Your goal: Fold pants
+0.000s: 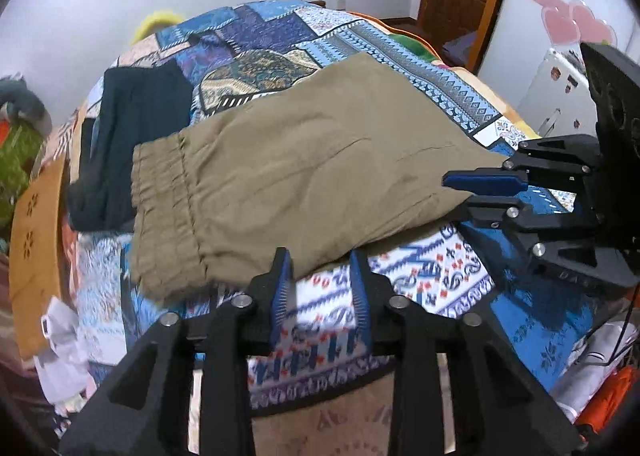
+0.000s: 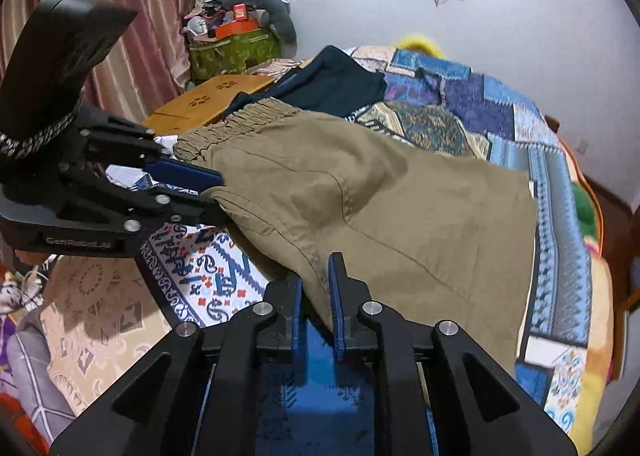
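Khaki pants (image 1: 304, 176) with an elastic waistband lie folded on the patterned bedspread; they also show in the right wrist view (image 2: 400, 216). My left gripper (image 1: 322, 288) is open, its blue pads at the pants' near edge by the waistband, not closed on cloth; it also shows in the right wrist view (image 2: 216, 196). My right gripper (image 2: 316, 296) is open, its fingers either side of the pants' near corner. In the left wrist view the right gripper (image 1: 460, 192) sits at the pants' right end.
Dark navy clothing (image 1: 132, 144) lies folded beyond the waistband. A wooden lap table (image 1: 36, 256) stands at the bed's left. The patchwork bedspread (image 1: 440, 264) covers the bed. A green bag with clutter (image 2: 232, 48) stands by the striped curtain.
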`<state>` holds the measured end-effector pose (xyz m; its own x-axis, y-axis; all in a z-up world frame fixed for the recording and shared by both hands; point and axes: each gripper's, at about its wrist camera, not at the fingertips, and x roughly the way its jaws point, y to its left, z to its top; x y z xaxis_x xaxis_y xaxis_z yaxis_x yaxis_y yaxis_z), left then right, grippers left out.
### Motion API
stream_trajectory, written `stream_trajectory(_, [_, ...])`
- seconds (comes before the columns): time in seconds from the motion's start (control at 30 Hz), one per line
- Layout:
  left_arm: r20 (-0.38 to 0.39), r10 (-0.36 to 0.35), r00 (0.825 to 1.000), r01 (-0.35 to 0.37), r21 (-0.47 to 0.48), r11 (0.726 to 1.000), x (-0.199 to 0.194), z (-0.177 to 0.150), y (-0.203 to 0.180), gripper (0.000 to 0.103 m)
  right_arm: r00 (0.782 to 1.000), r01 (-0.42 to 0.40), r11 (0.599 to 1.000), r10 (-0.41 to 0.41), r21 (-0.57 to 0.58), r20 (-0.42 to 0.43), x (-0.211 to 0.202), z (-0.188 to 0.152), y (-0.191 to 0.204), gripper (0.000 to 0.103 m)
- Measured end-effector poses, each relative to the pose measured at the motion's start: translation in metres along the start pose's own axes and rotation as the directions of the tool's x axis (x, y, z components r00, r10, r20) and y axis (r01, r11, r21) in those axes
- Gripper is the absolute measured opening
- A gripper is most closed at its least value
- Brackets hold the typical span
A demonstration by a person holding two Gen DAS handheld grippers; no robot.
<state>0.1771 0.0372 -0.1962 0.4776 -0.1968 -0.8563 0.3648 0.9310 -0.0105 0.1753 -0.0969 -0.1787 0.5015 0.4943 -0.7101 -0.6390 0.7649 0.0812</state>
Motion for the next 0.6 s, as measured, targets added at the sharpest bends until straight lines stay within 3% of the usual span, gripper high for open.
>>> stream_trajectory(0.07, [0.004, -0.008, 1.0, 0.008, -0.043, 0.999, -0.008, -0.003, 0.011, 0.046, 1.0, -0.001, 1.0, 0.001, 0.004, -0.001, -0.006, -0.002, 0.0, 0.018])
stream_trajectory(0.23, [0.044, 0.041, 0.998, -0.035, -0.135, 0.99, -0.028, -0.005, 0.04, 0.052, 1.0, -0.006, 1.0, 0.006, 0.027, 0.018, -0.025, -0.003, -0.004, 0.023])
stream_trajectory(0.47, [0.048, 0.153, 0.987, -0.133, -0.288, 0.948, -0.031, 0.006, 0.089, 0.078, 0.996, 0.008, 0.997, -0.014, 0.078, 0.083, -0.047, 0.005, -0.015, 0.027])
stream_trajectory(0.6, [0.003, 0.089, 0.996, -0.082, -0.348, 0.934, -0.011, 0.008, 0.101, 0.078, 0.994, 0.038, 0.992, -0.05, 0.121, 0.095, -0.043, 0.011, -0.025, 0.028])
